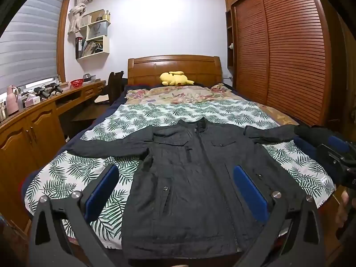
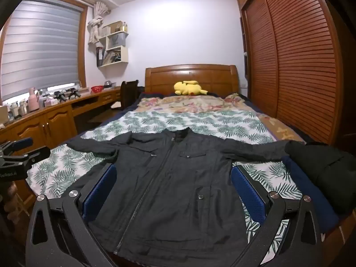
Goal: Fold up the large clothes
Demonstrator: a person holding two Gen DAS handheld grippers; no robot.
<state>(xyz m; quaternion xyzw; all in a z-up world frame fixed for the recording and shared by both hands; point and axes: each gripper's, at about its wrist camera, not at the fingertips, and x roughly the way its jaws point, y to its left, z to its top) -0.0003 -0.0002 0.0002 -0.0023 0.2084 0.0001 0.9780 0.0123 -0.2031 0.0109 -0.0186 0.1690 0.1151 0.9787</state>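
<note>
Folding has not begun, judging by how the dark grey zip-front jacket lies: spread face up and flat on the bed with the palm-leaf print sheet, collar toward the wooden headboard, hem at the near edge, both sleeves stretched straight out to the sides. That layout looks deliberate, since open sleeves and a smooth body give clear edges to fold along.

Left claw hangs over the jacket's lower half with its blue-padded fingers spread wide and nothing between them; the right claw hovers likewise, fully apart and empty, aimed slightly down at the zip. Neither touches the cloth, so both seem poised to pick a starting grasp, probably a sleeve each.

A second dark garment in a bundle sits at the bed's right edge, just past the sleeve end, likely waiting its turn. A yellow plush toy rests by the headboard, well apart from the work.
</note>
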